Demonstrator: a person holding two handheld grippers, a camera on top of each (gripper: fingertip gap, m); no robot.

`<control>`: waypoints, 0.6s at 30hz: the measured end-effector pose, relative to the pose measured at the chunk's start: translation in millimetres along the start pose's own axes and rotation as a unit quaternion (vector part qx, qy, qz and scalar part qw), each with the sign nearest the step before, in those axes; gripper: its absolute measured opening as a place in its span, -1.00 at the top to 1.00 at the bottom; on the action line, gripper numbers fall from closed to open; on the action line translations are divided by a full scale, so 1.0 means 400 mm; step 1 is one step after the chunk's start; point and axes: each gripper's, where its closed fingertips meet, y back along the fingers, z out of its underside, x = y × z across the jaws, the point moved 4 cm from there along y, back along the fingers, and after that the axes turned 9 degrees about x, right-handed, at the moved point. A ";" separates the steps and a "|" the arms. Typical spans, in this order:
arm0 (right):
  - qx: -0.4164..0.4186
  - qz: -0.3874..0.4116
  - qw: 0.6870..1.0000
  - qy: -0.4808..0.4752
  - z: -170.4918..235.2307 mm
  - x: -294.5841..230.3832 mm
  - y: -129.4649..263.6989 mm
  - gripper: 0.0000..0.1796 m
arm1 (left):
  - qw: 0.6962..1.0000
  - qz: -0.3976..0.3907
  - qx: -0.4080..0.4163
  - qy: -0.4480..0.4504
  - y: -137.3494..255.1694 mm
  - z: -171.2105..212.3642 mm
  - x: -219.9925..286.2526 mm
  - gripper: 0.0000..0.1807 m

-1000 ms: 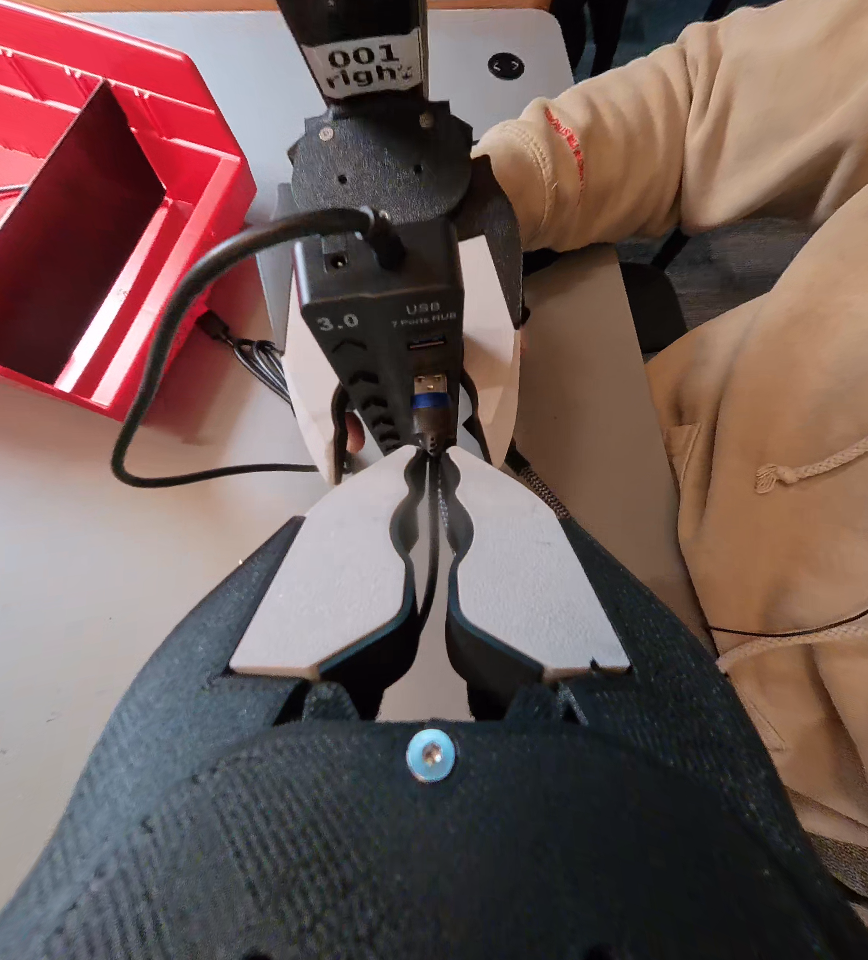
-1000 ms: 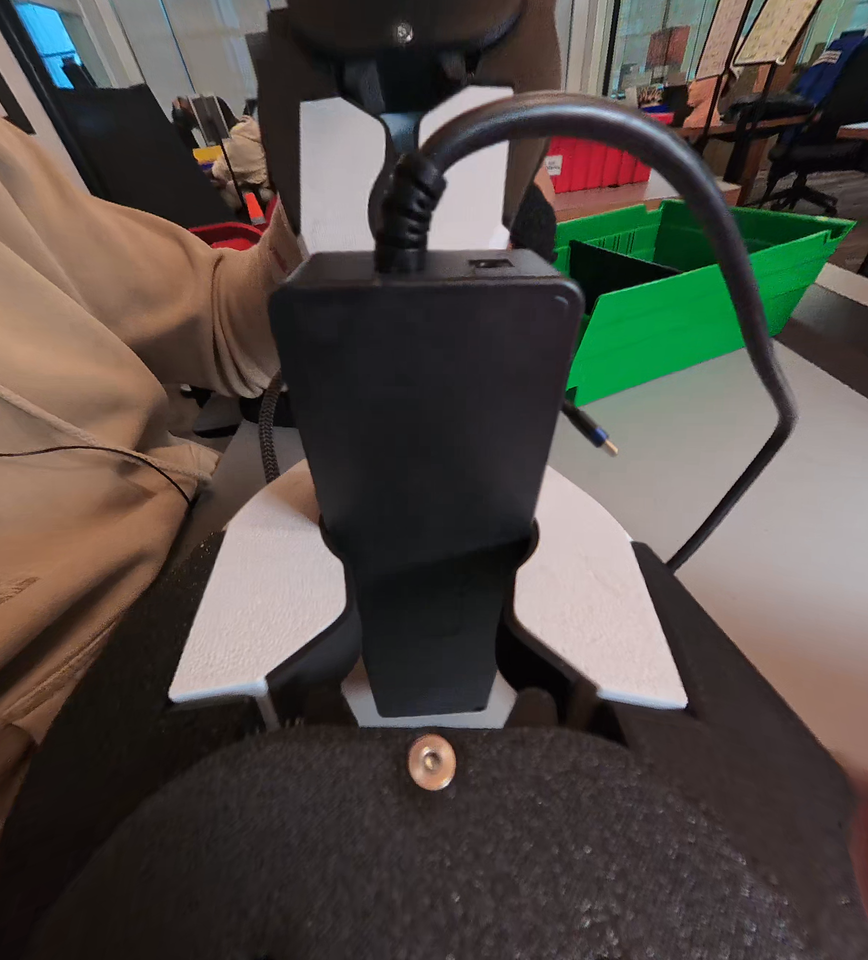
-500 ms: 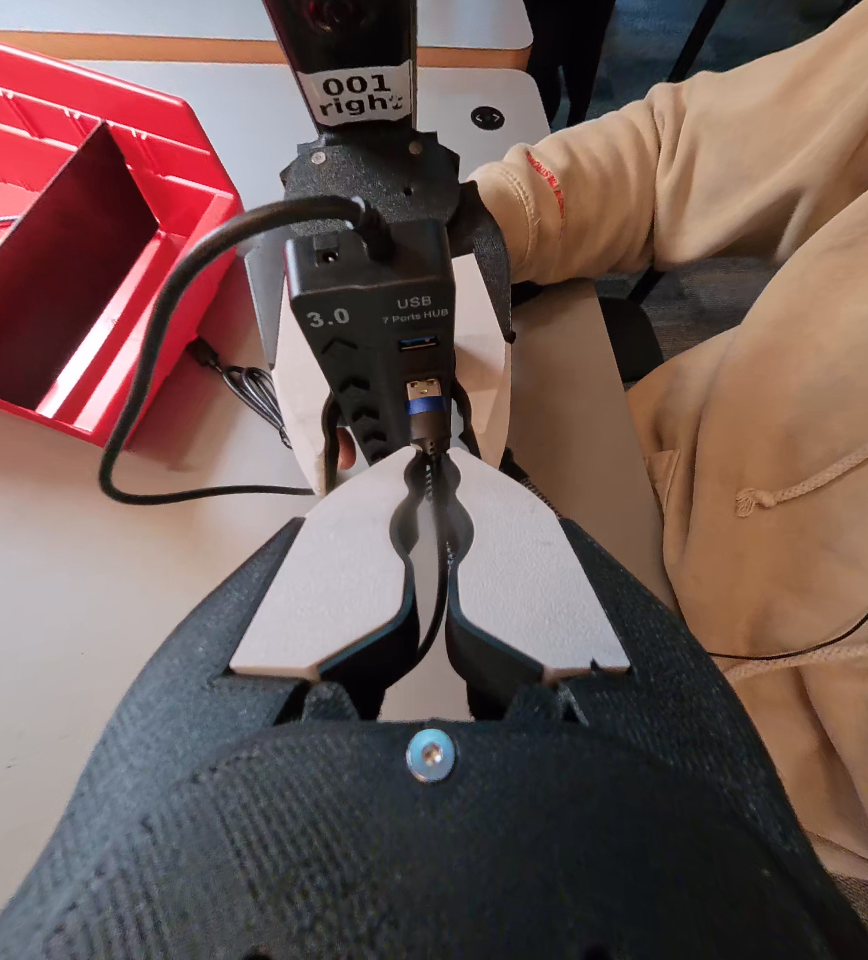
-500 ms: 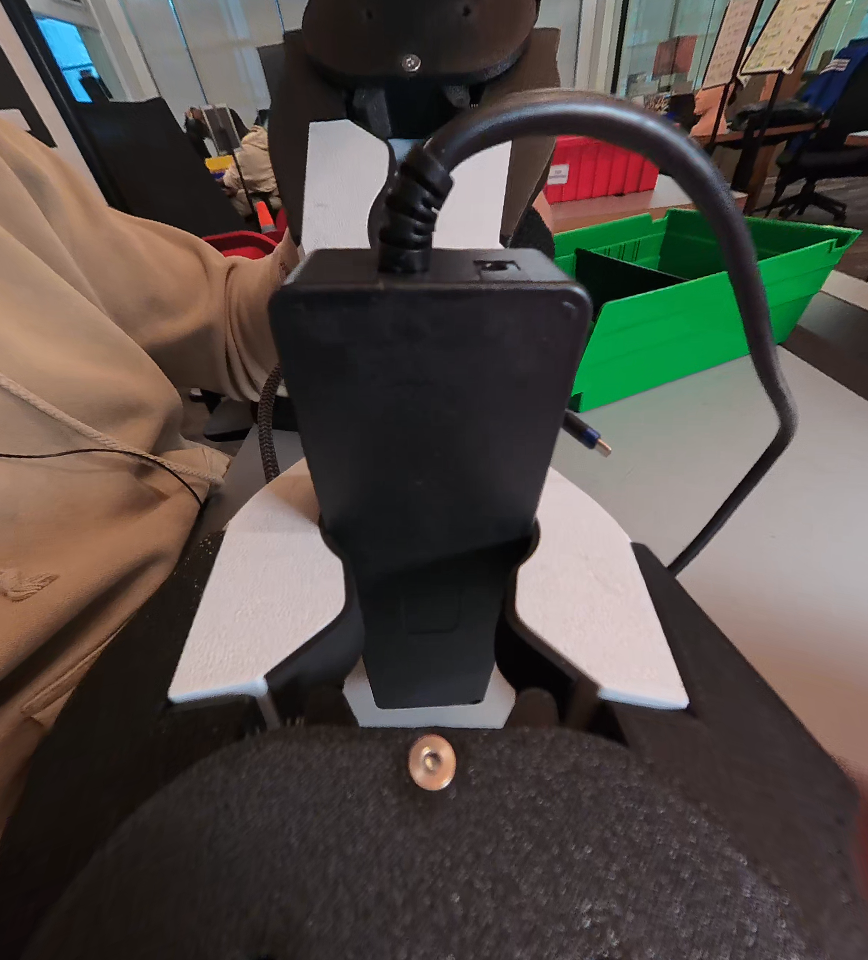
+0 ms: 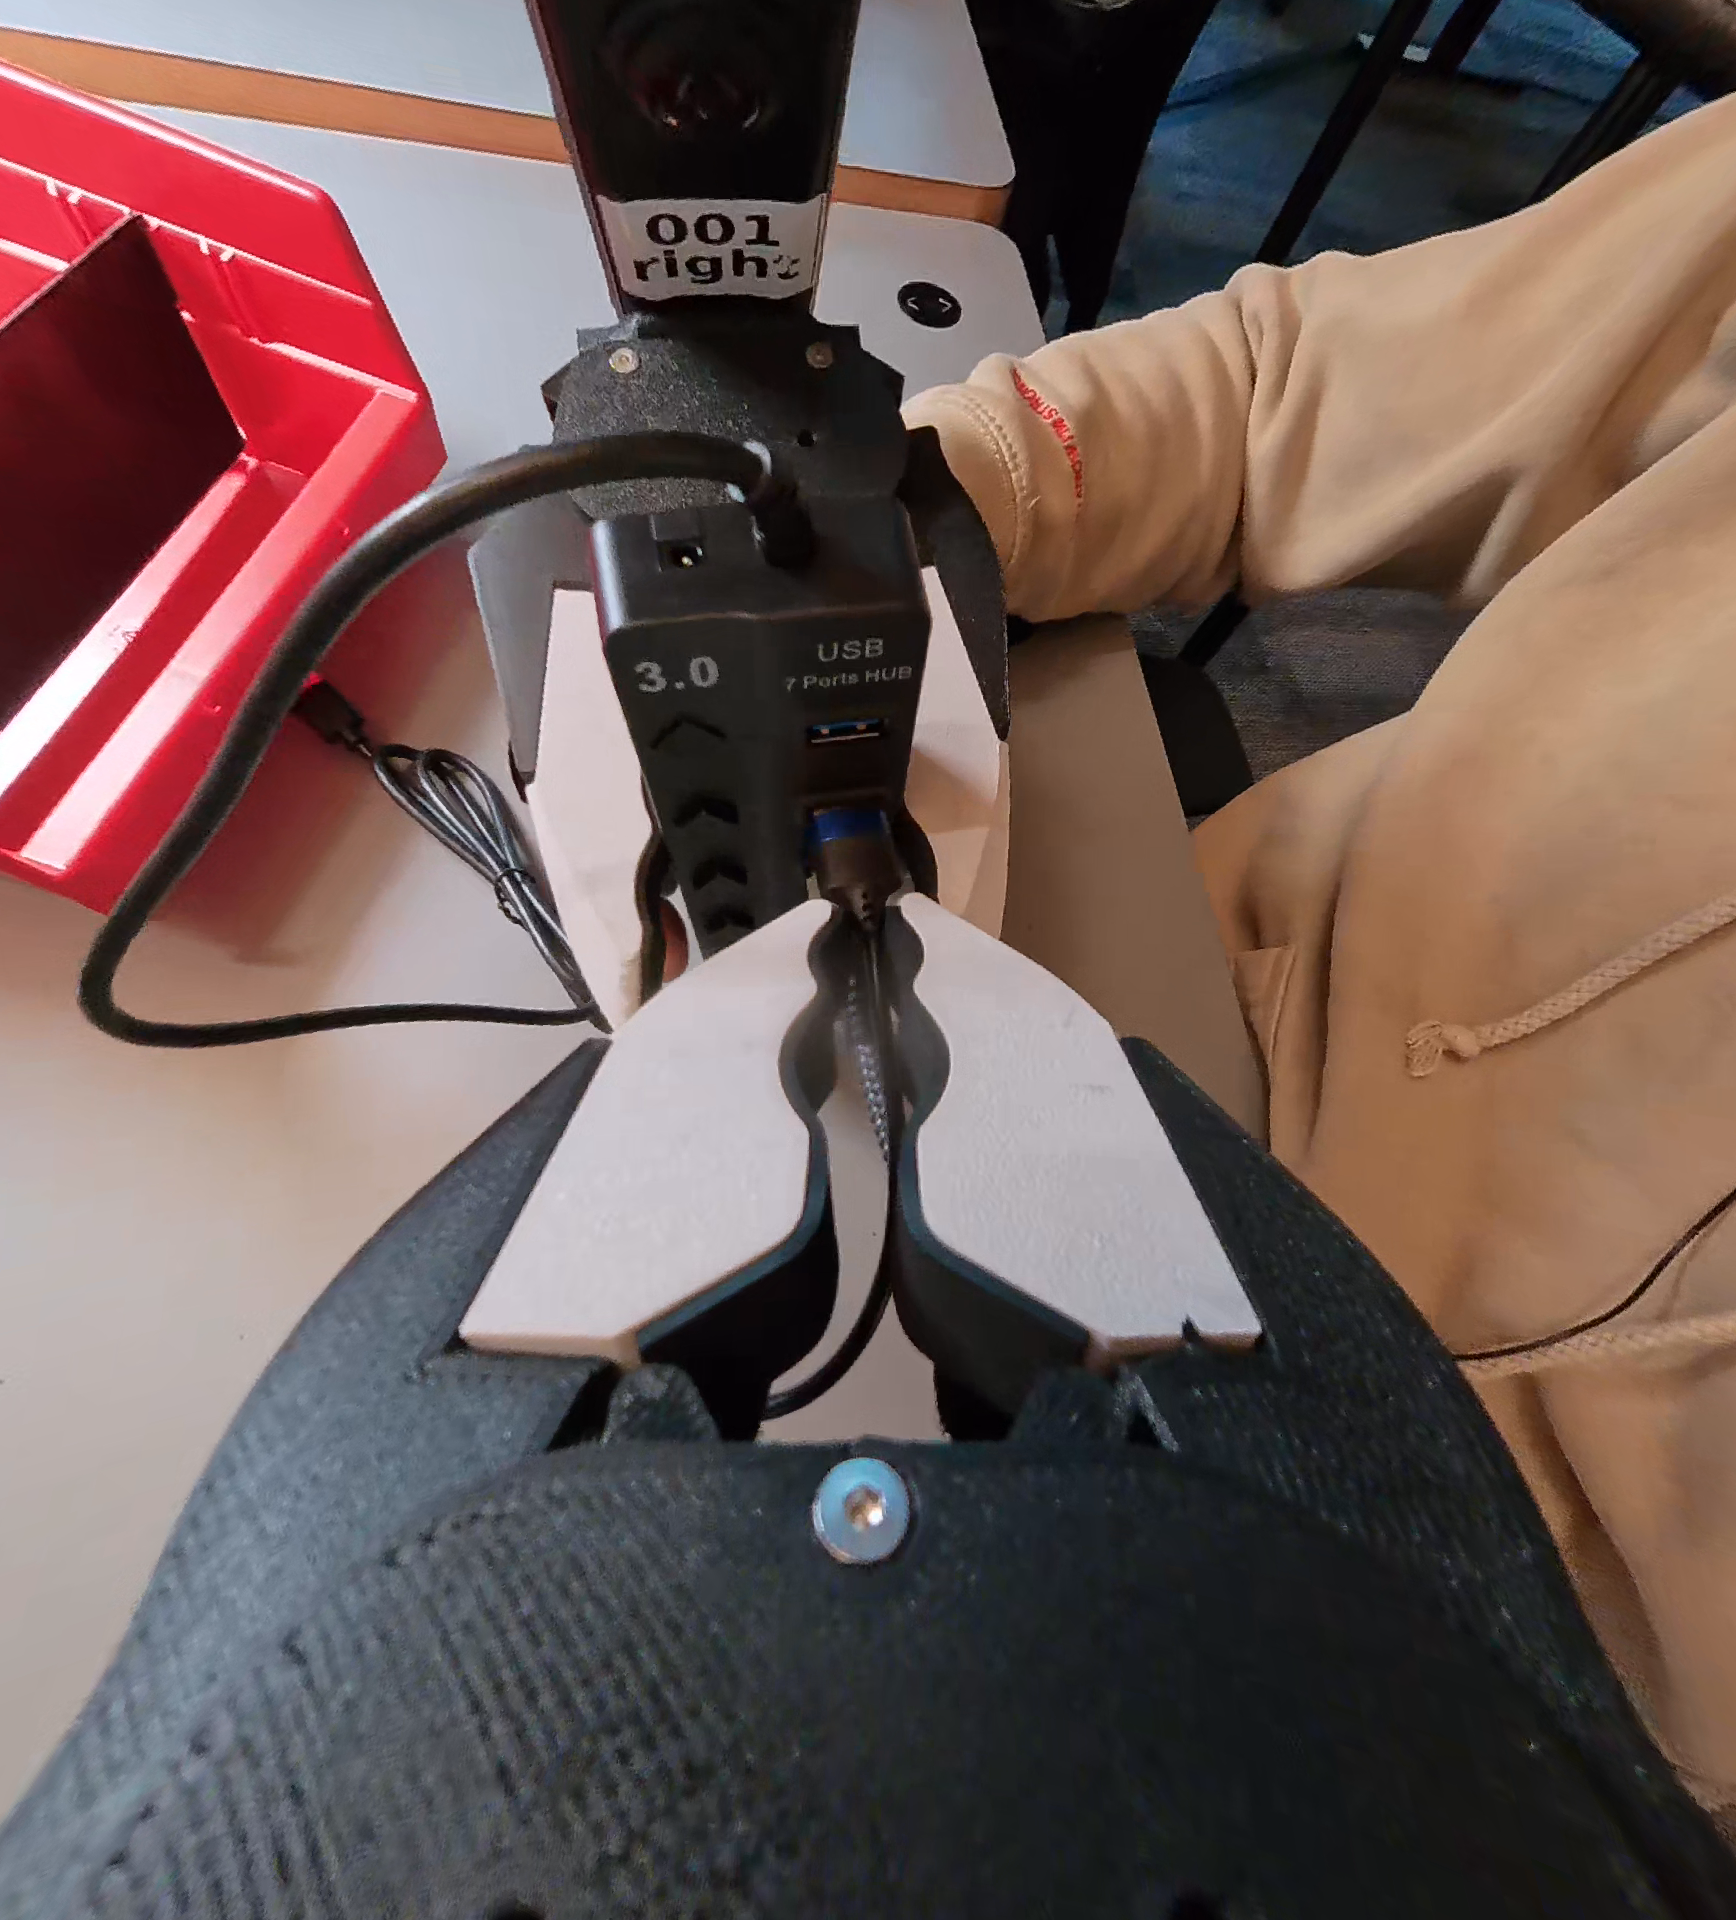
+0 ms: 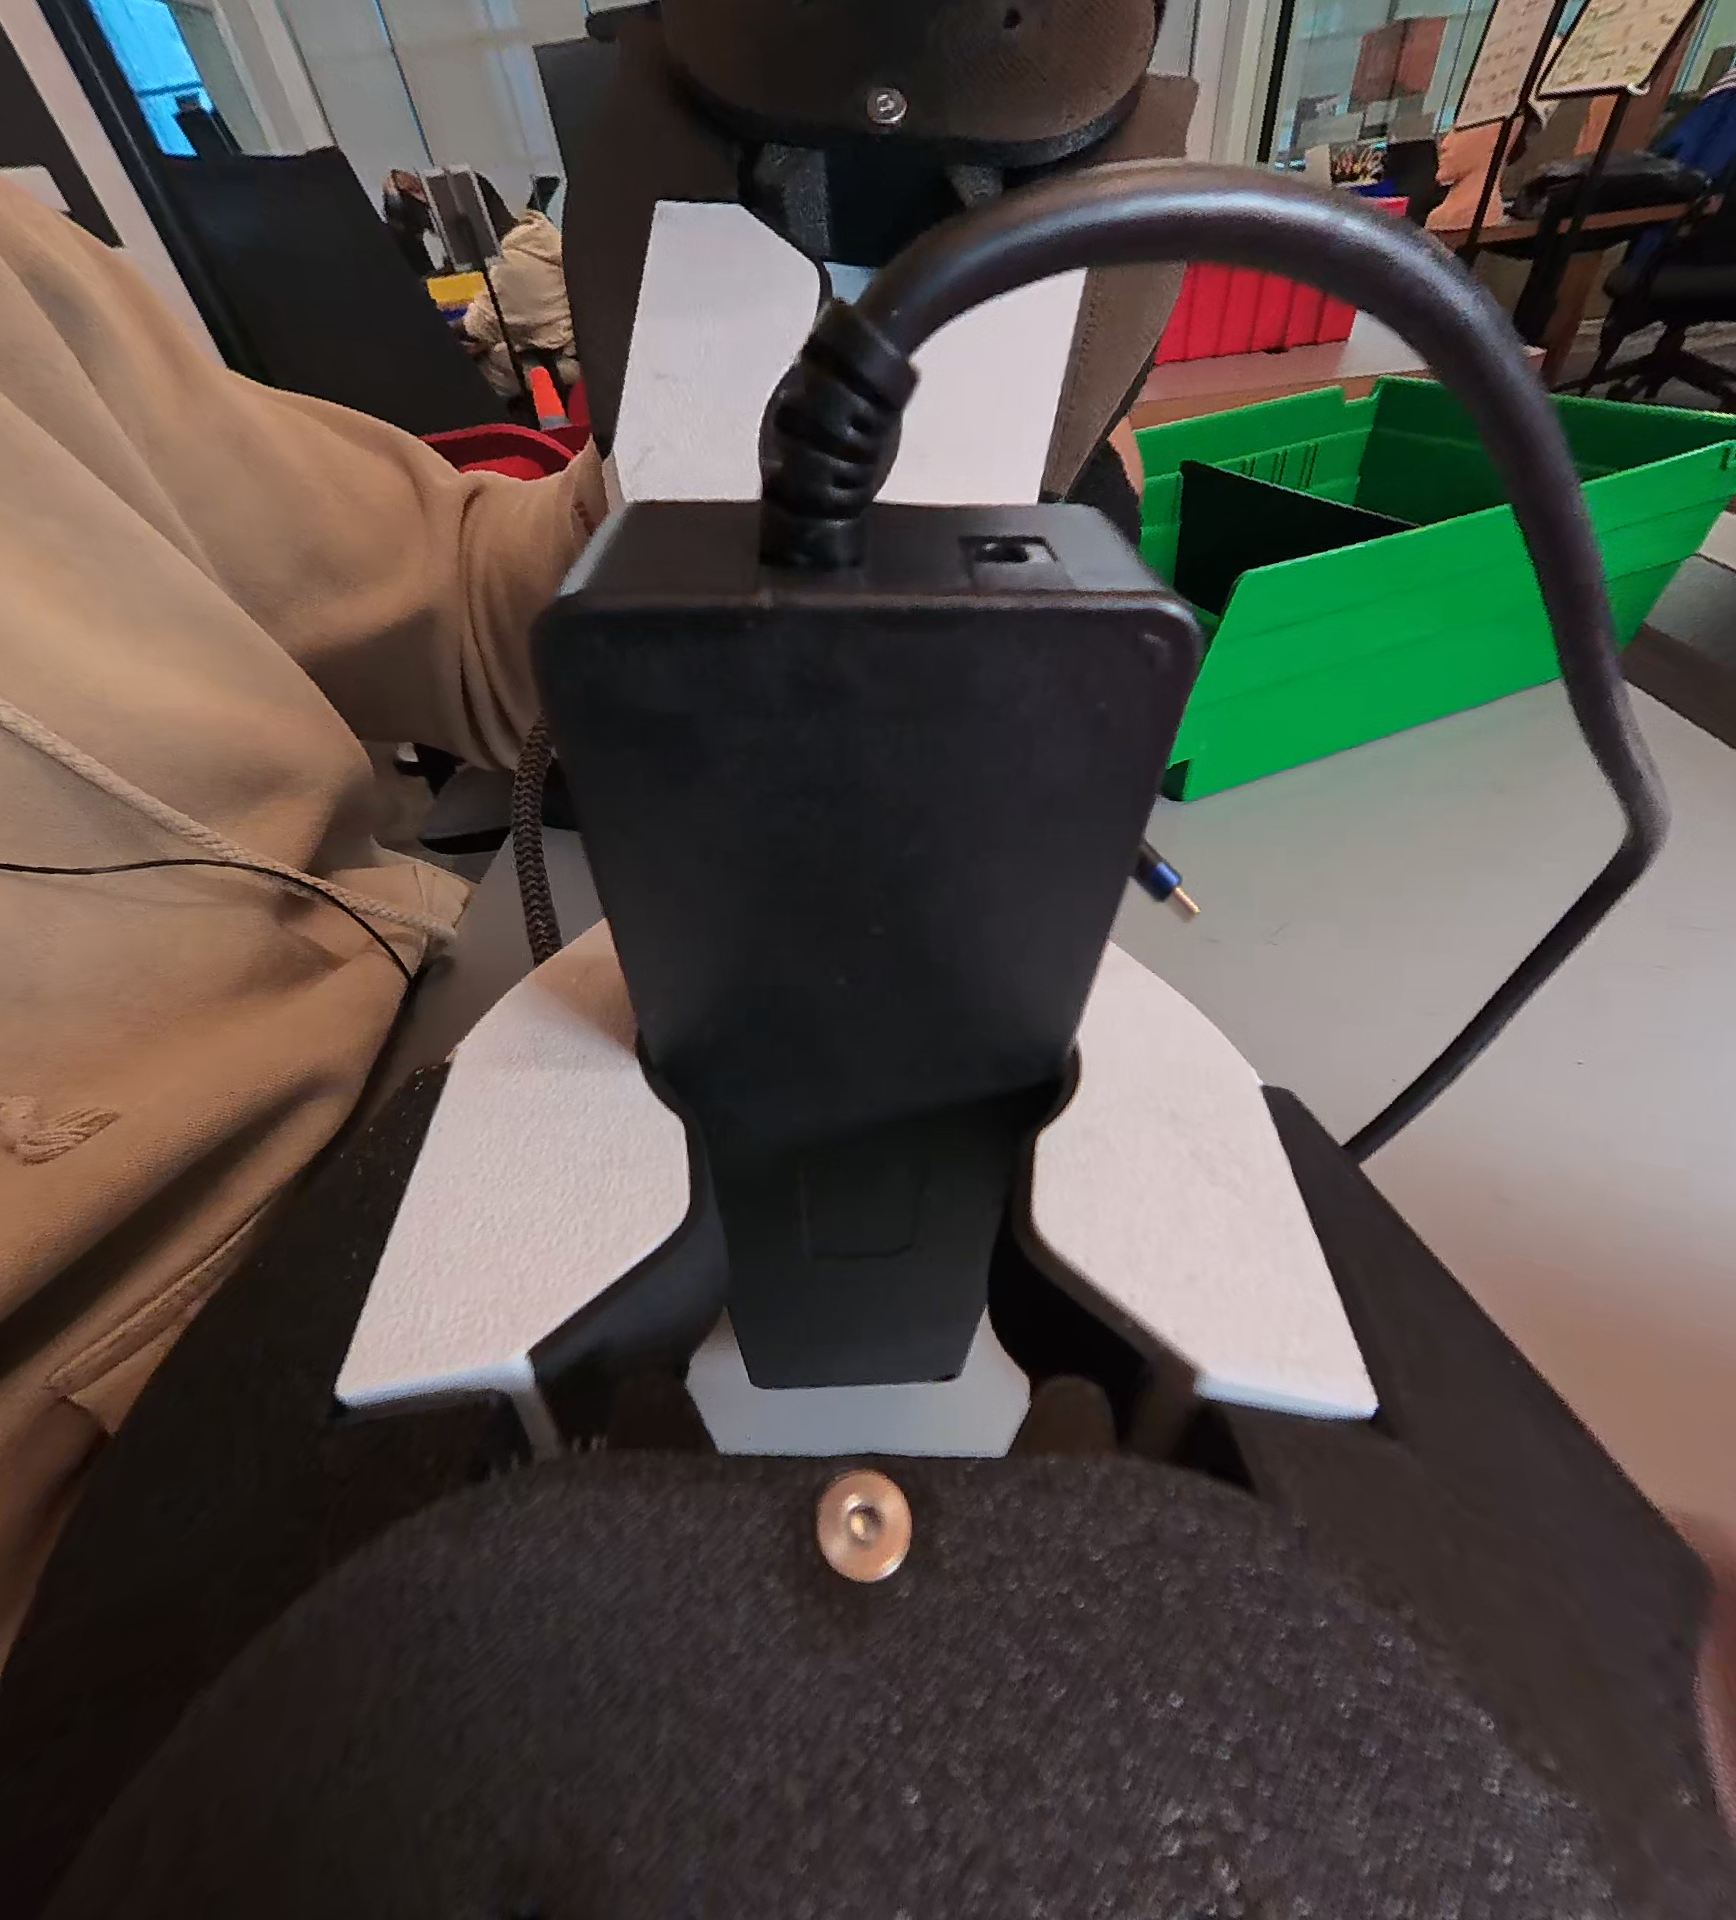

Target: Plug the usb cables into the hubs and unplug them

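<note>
**Plug seated in hub, both tools clamped**

Cable first, nearest the left wrist camera: a braided USB cable (image 5: pixel 869 1060) runs between the fingers of the left gripper (image 5: pixel 862 914), which are closed on it just behind the plug. The plug (image 5: pixel 848 847), with its blue collar, sits in the second port down the face of the black hub (image 5: pixel 760 665); no bare metal shows, so I judge it fully in. The port above is vacant.

Beyond it, the right gripper (image 6: pixel 859 1143) pinches the narrow end of the hub, holding it off the table. The hub's own thick lead (image 6: pixel 1363 270) arcs stiffly from its far end and trails to the tabletop (image 5: pixel 64 1195).

Handling, as I read it: hub rigid, light, smooth plastic, so a firm side grip suits it. Braided cable limp; it gives no push unless held at the plug's hard shell, and pulling by the braid risks strain.

Hard to make out: lower ports are masked by the left fingers. A loose connector tip (image 6: pixel 1165 888) peeks from behind the hub; its cable is hidden. A thin cord bundle (image 5: pixel 490 831) lies by the red bin (image 5: pixel 344 416); a green bin (image 6: pixel 1363 644) stands farther off.
</note>
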 end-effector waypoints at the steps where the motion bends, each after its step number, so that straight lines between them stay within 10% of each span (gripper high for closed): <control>1: 0.002 0.003 1.000 0.001 -0.001 0.002 0.000 0.29 | 1.000 -0.001 0.003 0.001 0.001 -0.001 -0.002 0.94; 13: 0.180 -0.006 0.983 -0.024 -0.118 0.014 0.079 0.30 | 0.964 -0.079 0.249 -0.043 0.188 -0.116 -0.042 0.74; 18: 0.261 -0.004 0.965 -0.041 -0.153 0.030 0.120 0.29 | 0.967 -0.074 0.242 0.040 0.143 0.002 -0.107 0.57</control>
